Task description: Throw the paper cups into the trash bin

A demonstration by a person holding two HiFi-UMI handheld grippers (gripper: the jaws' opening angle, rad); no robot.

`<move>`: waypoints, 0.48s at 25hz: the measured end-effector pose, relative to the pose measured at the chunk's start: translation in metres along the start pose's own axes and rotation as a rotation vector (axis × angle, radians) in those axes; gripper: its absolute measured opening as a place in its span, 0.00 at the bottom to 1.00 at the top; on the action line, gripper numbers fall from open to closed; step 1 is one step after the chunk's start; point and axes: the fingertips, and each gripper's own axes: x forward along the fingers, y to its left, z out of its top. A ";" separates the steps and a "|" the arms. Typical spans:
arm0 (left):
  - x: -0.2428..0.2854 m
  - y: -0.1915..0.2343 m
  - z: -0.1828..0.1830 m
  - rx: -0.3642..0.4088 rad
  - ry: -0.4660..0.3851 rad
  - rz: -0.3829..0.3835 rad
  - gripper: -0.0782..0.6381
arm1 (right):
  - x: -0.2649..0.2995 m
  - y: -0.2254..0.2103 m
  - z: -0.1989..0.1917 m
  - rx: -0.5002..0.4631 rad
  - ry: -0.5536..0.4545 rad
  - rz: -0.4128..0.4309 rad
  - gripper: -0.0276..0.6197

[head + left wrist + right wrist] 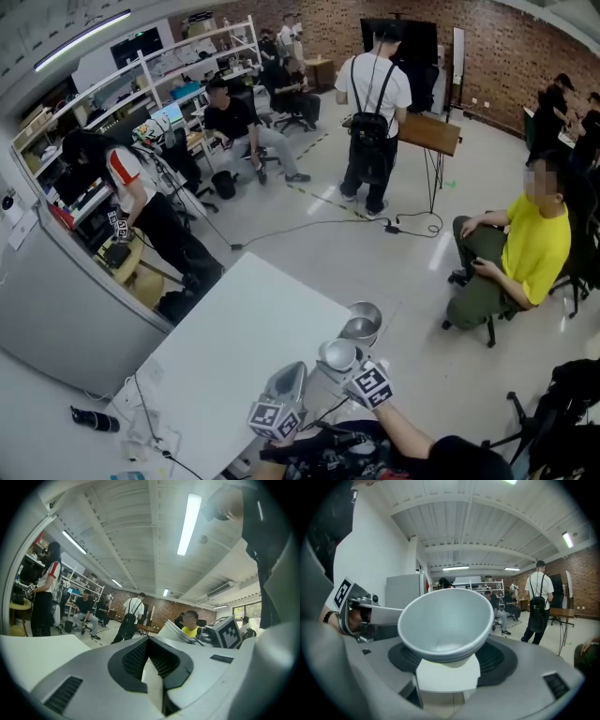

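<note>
While the right gripper view shows 1 paper cup [443, 620] clamped in the right tongs [448, 665], only the head view shows 1 trash bin [364, 319] just beyond it, right of the desk [234, 347]. The left tongs [152, 660] are closed, empty.

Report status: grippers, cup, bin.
Left gripper shut, empty. Right gripper shut on cup, mouth tilted toward its camera. Bin close by the cup. Nothing seen in the way.
</note>
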 end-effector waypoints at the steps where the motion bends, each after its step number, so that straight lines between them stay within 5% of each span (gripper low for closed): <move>1: 0.006 -0.002 0.000 0.003 0.007 -0.012 0.11 | -0.001 -0.006 0.001 0.007 -0.003 -0.011 0.56; 12: 0.027 0.033 0.001 0.001 0.032 -0.081 0.11 | 0.024 -0.019 0.004 0.029 -0.005 -0.087 0.56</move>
